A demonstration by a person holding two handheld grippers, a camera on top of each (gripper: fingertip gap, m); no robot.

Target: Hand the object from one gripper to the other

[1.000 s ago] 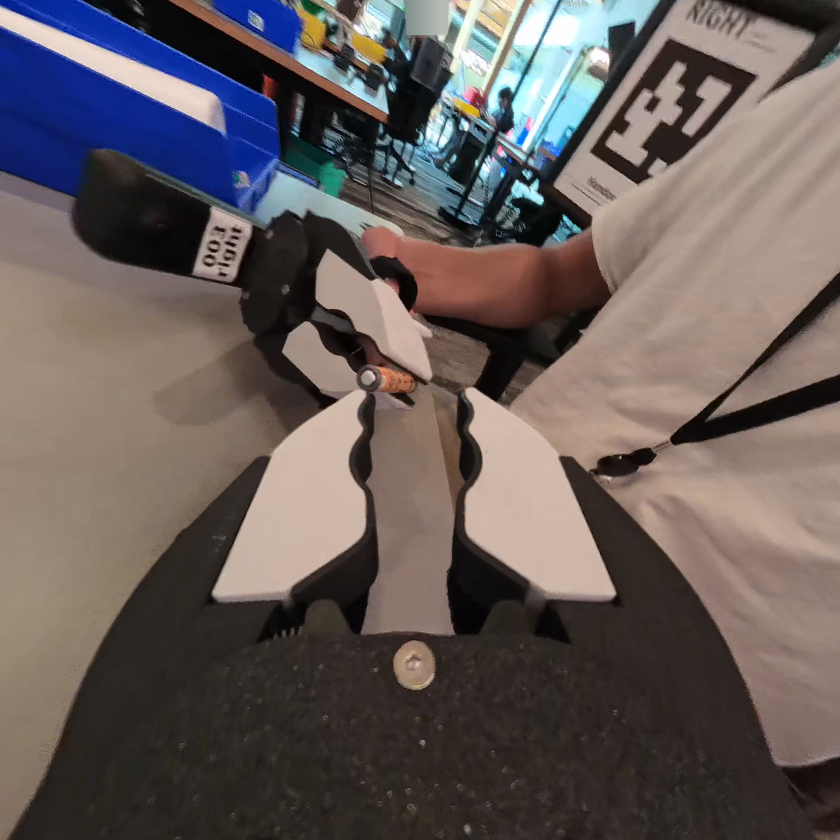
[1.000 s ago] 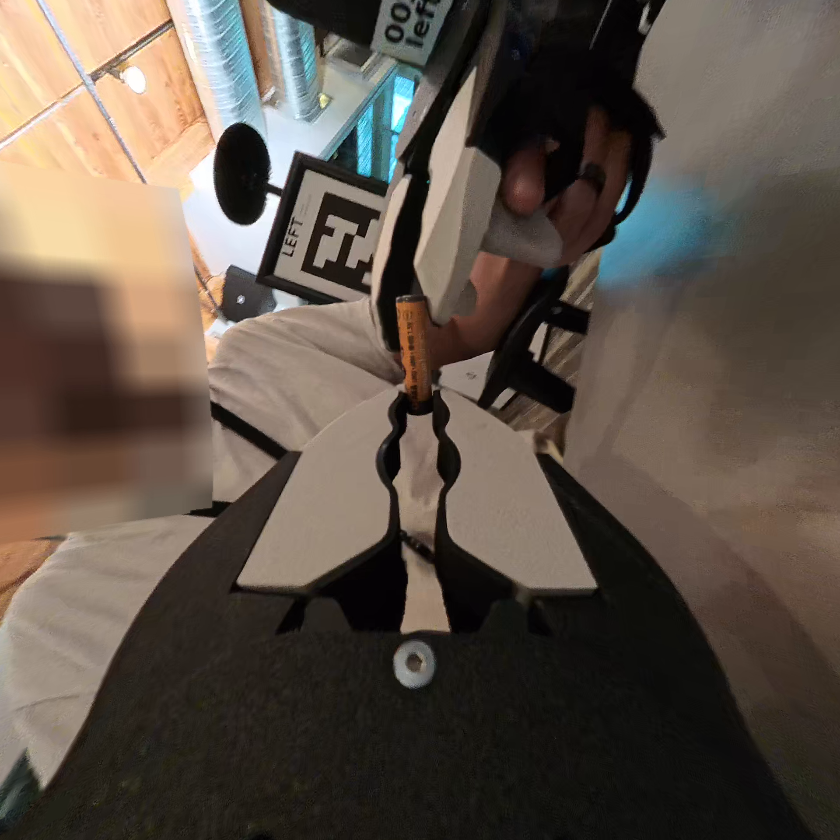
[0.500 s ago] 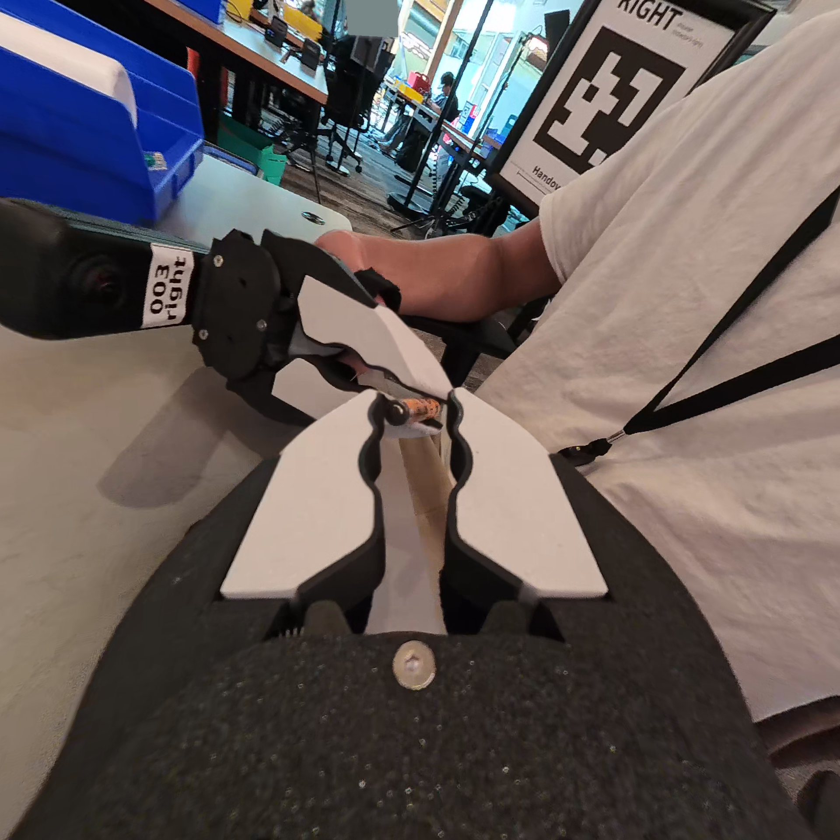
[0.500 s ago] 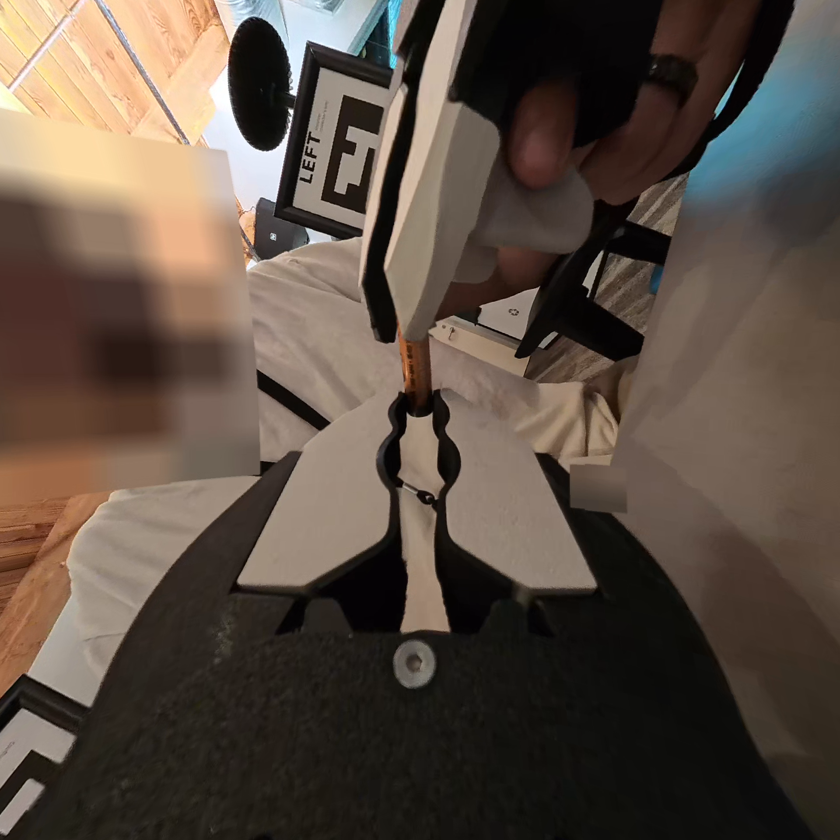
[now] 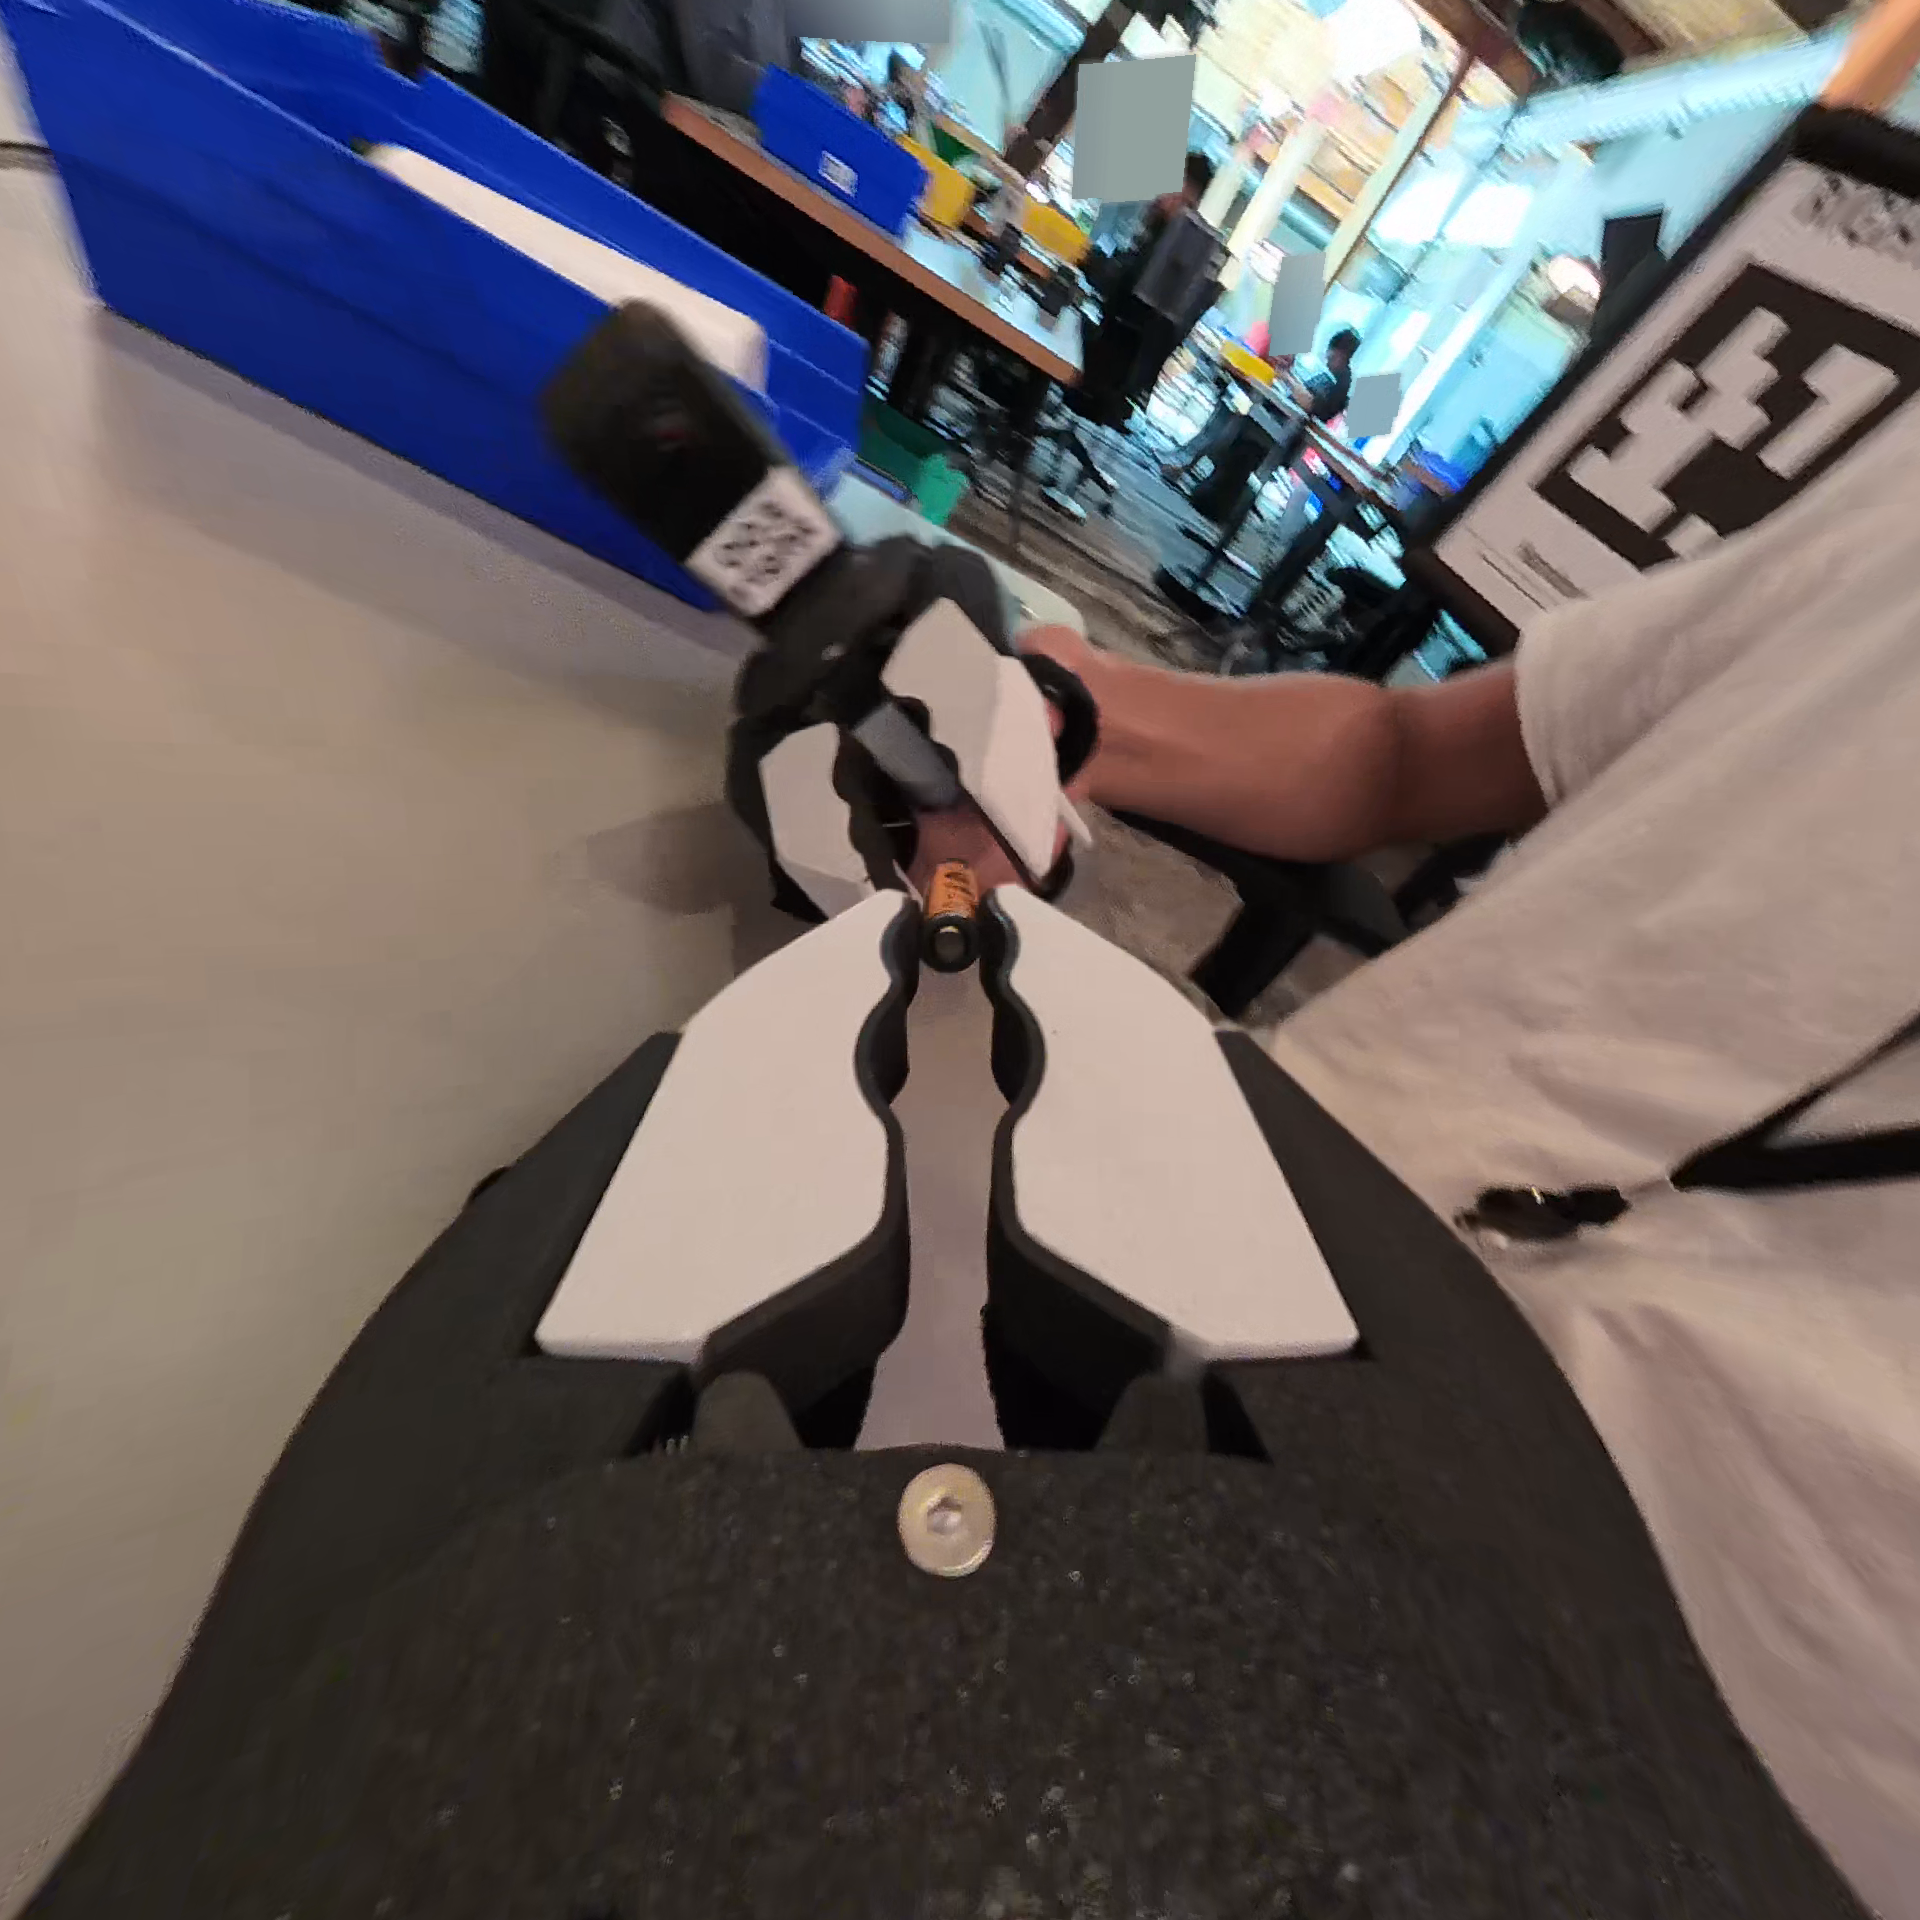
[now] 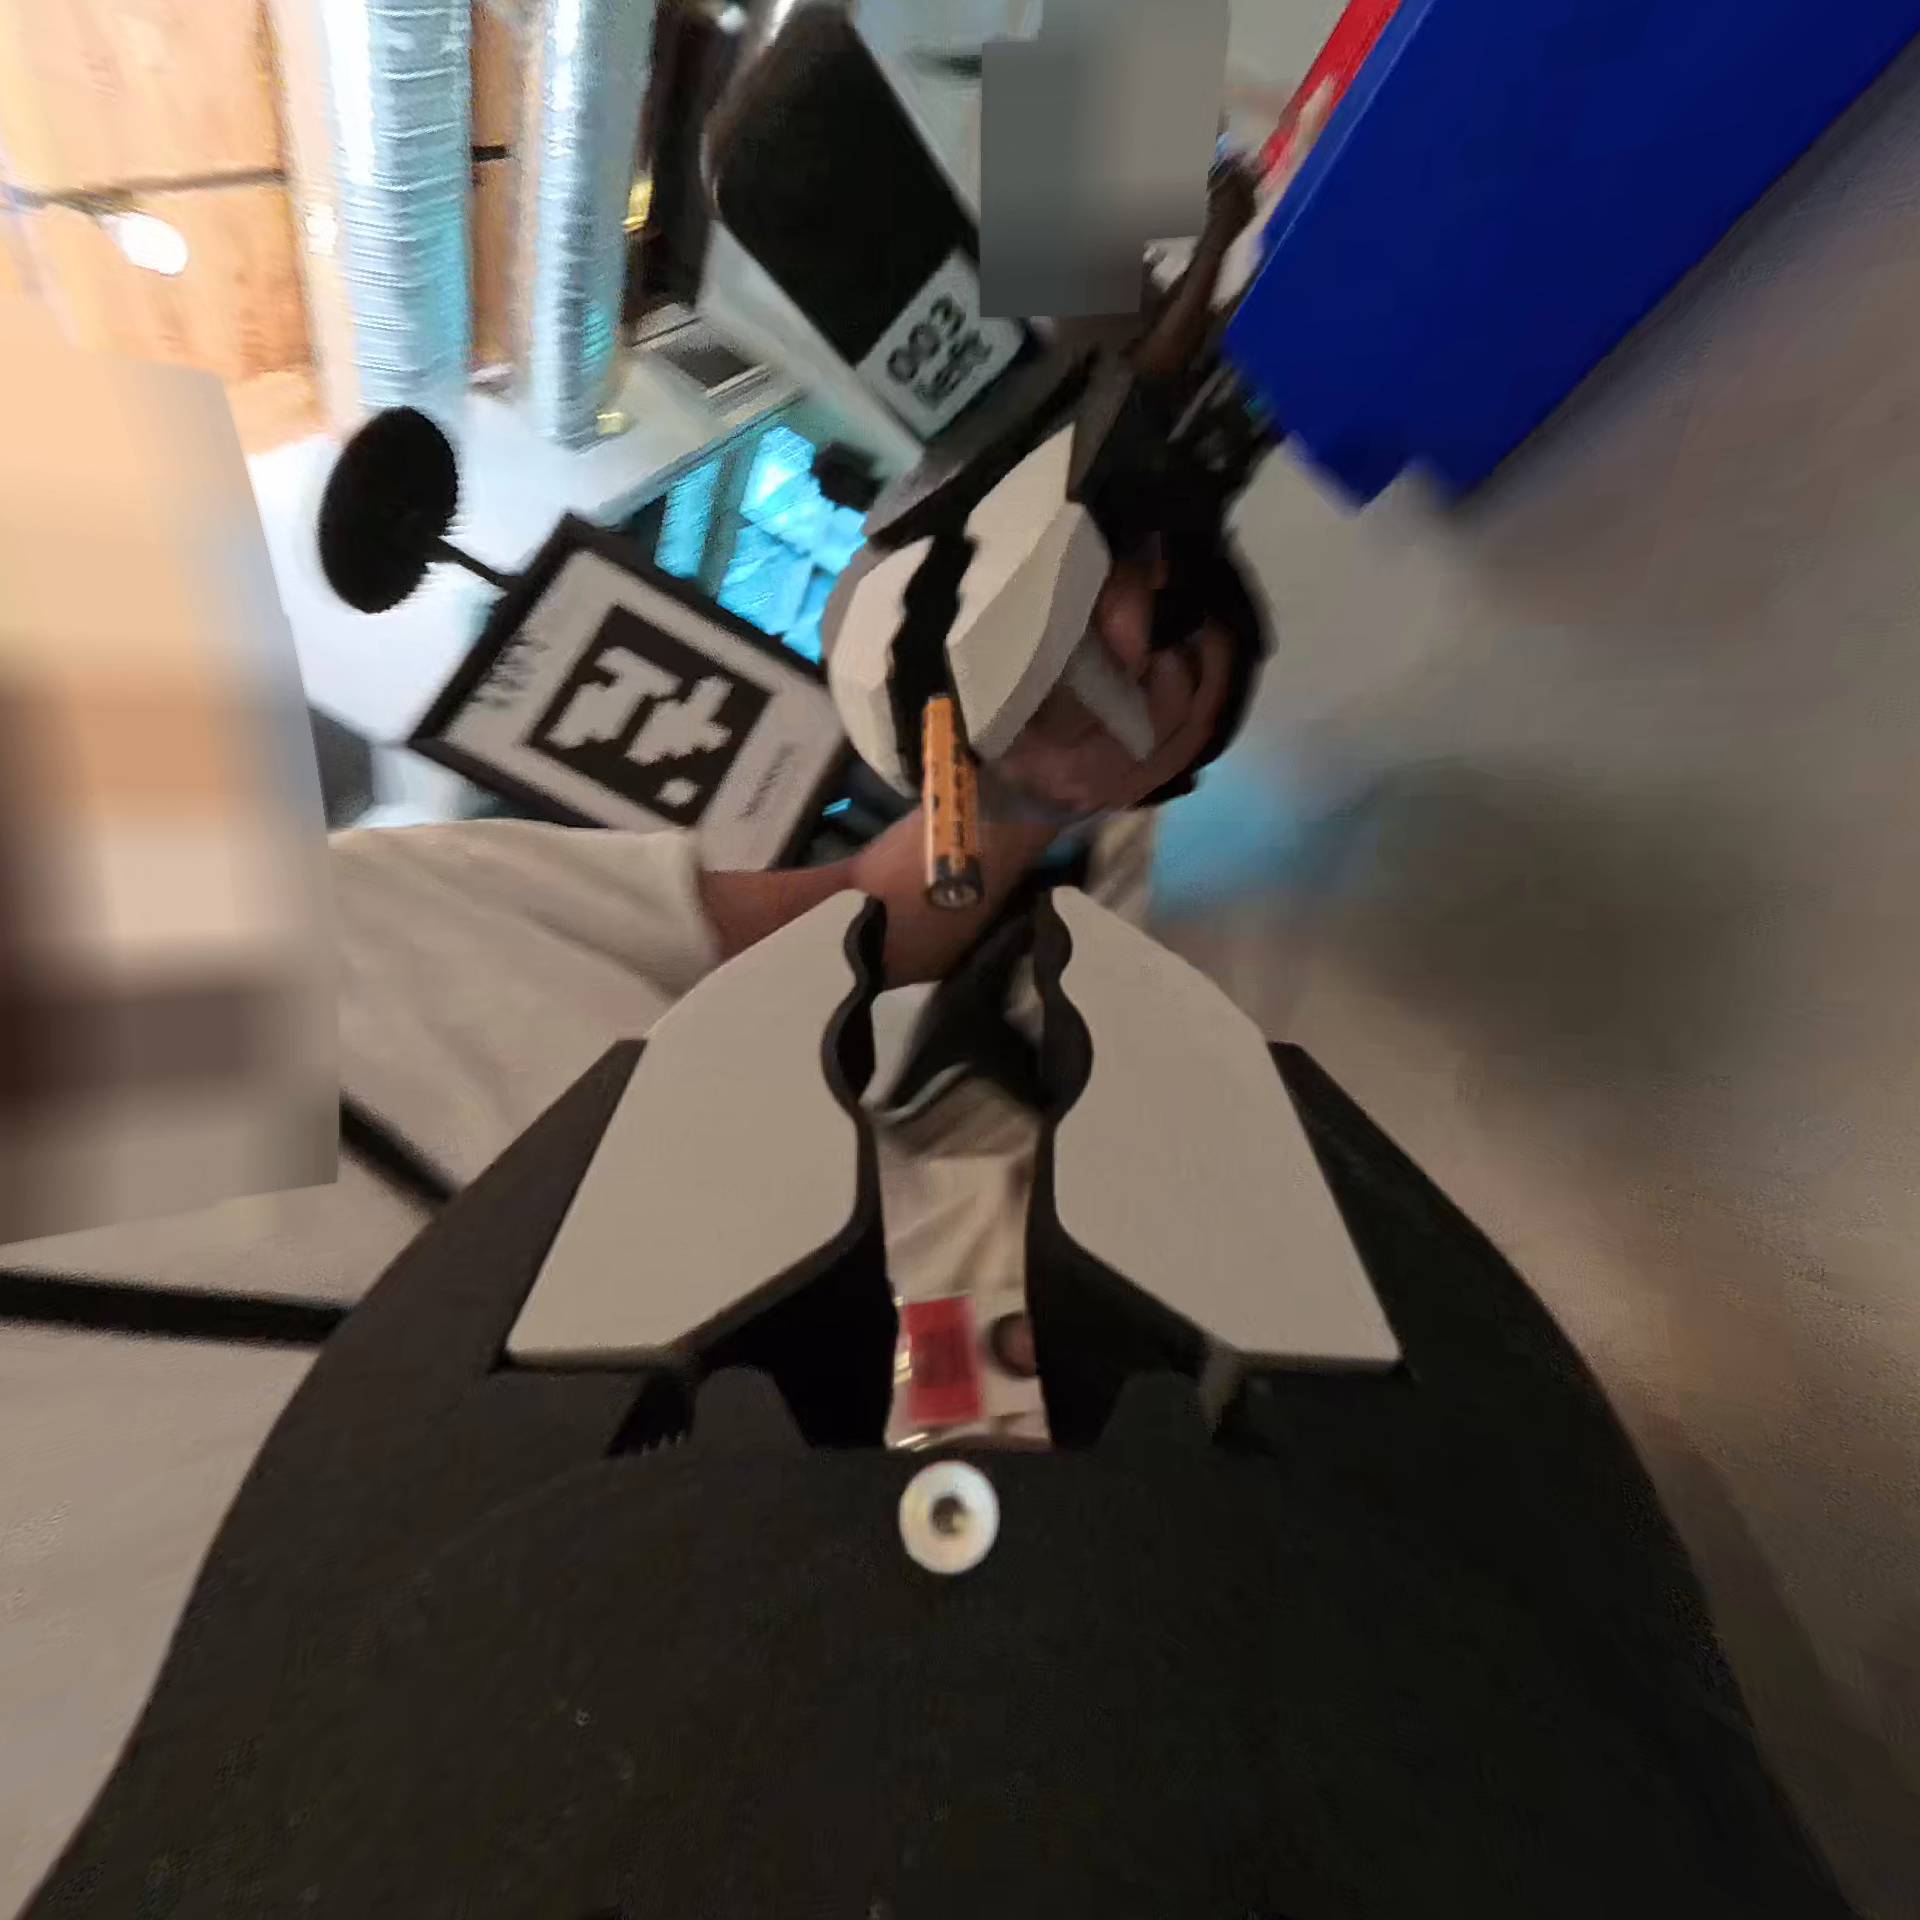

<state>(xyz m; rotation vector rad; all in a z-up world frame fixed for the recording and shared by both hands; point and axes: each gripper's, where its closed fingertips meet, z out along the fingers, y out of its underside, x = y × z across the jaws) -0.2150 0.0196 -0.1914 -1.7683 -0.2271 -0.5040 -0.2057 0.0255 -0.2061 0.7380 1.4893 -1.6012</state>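
A small orange and black battery [image 5: 952, 902] is clamped at the tips of my left gripper [image 5: 945, 940], which is shut on it. My right gripper [image 5: 940, 857] is just beyond it with its jaws open and off the battery. In the right wrist view, my right gripper [image 6: 961, 925] is open and empty. The battery [image 6: 951, 821] hangs just past its tips, held at its far end by the left gripper [image 6: 940, 727]. Both grippers are held above the edge of the pale table [image 5: 260, 883].
A blue bin [image 5: 312, 260] with a white block stands at the table's far side and also shows in the right wrist view [image 6: 1558, 208]. A person in a white shirt [image 5: 1662, 987] is close on the right. Framed marker boards [image 5: 1714, 416] [image 6: 644, 707] stand behind.
The left gripper has shut on the battery. The right gripper has opened, let go of it and drawn back a little. The battery has passed from right to left.
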